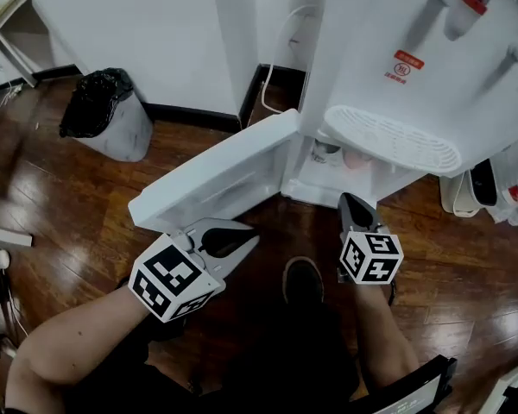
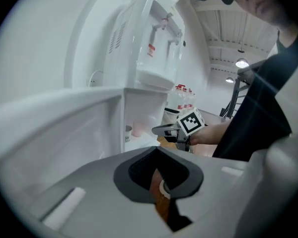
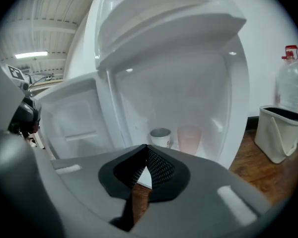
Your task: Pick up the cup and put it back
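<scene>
A white water dispenser stands on a wooden floor with the door of its lower compartment swung wide open. Two cups stand upright side by side on the compartment's floor: a white cup on the left and a pink cup just beside it on the right. Neither is held.

The right tongs are closed tip to tip with nothing in them. They point towards the open compartment from outside, clear of its front edge, and both cups stand a little beyond the tips, apart from them. In the head view the right tongs sit just below the compartment opening, with the white cup and the pink cup above them.

The left tongs are open only a narrow gap and grip nothing. They hover at the lower edge of the open door, off to the left of the compartment and farther from the cups than the right tongs. From the left gripper view the cups show small and blurred past the door's edge.

A bin lined with a black bag stands by the wall, well to the left
</scene>
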Motion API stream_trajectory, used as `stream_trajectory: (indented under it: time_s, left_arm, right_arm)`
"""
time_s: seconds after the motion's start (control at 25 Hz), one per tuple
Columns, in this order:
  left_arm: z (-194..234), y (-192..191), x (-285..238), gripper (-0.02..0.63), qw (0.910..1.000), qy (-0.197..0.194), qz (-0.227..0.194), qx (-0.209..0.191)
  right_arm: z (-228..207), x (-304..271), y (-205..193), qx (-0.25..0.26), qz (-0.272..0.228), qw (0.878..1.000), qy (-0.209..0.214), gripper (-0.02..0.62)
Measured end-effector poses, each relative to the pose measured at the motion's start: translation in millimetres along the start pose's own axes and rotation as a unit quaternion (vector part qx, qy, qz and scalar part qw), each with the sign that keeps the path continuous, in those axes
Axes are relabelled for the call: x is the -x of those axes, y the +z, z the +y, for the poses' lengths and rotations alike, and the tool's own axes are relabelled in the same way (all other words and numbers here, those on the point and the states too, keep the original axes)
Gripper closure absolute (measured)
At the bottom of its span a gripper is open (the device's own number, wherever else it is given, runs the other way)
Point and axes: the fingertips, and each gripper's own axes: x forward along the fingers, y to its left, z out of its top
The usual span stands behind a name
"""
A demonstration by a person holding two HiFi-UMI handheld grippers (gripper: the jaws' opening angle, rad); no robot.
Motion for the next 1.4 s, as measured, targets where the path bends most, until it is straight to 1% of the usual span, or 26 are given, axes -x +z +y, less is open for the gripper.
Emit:
stream_trajectory:
  time_s: [0.08,0.16,0.28,0.36,0.48,0.56,0.64,0.72,0.8,0.88,1.0,1.2,1.4]
  left_arm:
    - [-8.4,18.3,26.0,0.555,0.9998,-0.012,-0.01,-0.008]
    - [-18.3,36.3,54.0,0.555,0.9995,-0.016,-0.025,-0.014]
    - [-30.3,66.9,94.1,0.555,0.9977,0.001,-0.066,-0.015]
    - [-38.8,86.5,114.4,0.554,0.995,0.014,-0.098,-0.01]
    - [-60.1,113.5,134.4,0.543,0.9921,0.014,-0.125,-0.004]
    - [-79.9,134.8,149.9,0.538,0.9893,0.014,-0.144,-0.016]
    - [-97.5,155.5,168.6,0.537,0.9845,0.029,-0.17,-0.033]
    - [-112.6,174.2,188.0,0.535,0.9769,0.053,-0.201,-0.049]
    - [-125.9,183.8,203.9,0.52,0.9687,0.07,-0.233,-0.048]
    - [-135.5,186.1,212.7,0.508,0.9627,0.083,-0.255,-0.041]
    - [-146.5,186.0,219.0,0.498,0.9589,0.099,-0.263,-0.035]
    - [-166.5,182.4,221.7,0.485,0.9586,0.107,-0.261,-0.04]
    - [-181.7,197.7,241.3,0.479,0.9558,0.123,-0.264,-0.041]
  right_arm:
    - [13.3,22.5,22.5,-0.007,-0.012,1.0,0.018,0.594]
    - [30.8,47.4,45.3,0.007,-0.018,0.999,0.036,0.594]
    - [58.4,85.8,77.5,0.048,-0.026,0.997,0.056,0.594]
    - [75.9,110.7,96.8,0.065,-0.037,0.995,0.067,0.594]
    - [105.0,146.0,117.8,0.087,-0.056,0.991,0.087,0.594]
    - [121.4,171.3,129.3,0.094,-0.061,0.989,0.1,0.594]
    - [130.3,195.7,144.7,0.099,-0.067,0.987,0.107,0.594]
    - [135.5,217.1,165.4,0.106,-0.078,0.985,0.112,0.594]
    - [142.9,239.1,180.6,0.109,-0.09,0.983,0.121,0.594]
    - [151.3,259.4,190.8,0.111,-0.1,0.98,0.13,0.594]
    - [164.7,283.3,205.9,0.117,-0.112,0.976,0.147,0.594]
    - [177.7,319.4,224.7,0.131,-0.124,0.97,0.161,0.594]
    - [189.1,345.8,238.3,0.137,-0.126,0.963,0.194,0.594]
